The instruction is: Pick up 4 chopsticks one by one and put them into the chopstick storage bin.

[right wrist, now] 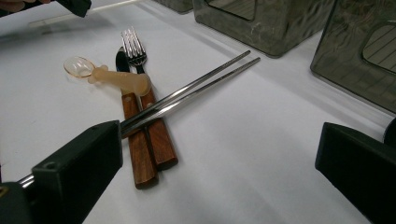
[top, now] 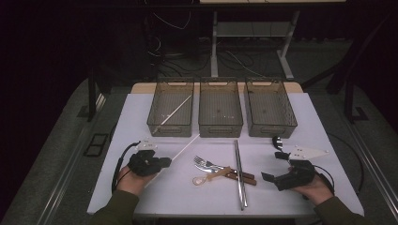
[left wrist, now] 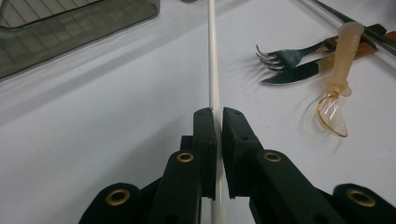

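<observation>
Pinching a white chopstick (left wrist: 213, 56) between the fingers (left wrist: 205, 140) of the left gripper (top: 149, 163), closed right down on the stick at lower left of the high view, its far end pointing up toward the left-hand bin (top: 171, 107). Seemingly sorting cutlery into the three smoky plastic bins along the upper middle of the frame; a second white chopstick (top: 177, 110) already lying slantwise in that left-hand bin.

Hovering with the right gripper (top: 287, 177) at lower right, fingers spread wide and gripping nothing, one finger (right wrist: 77, 170) sitting just over the near ends of the steel chopsticks (right wrist: 187, 95).

Lying at lower centre of the white tabletop (top: 164, 192): fork (right wrist: 134, 46) and knife (left wrist: 294, 73) with wooden handles, a translucent amber spoon (right wrist: 107, 74) across them, the steel pair resting over the handles.

Advisable for this step: lifting the stick slightly tip-up, clearing the bin's near wall, lining it up with its mate, lowering before letting go. Worth watching: a thin stick held near one end, likely to swivel in the grip.
</observation>
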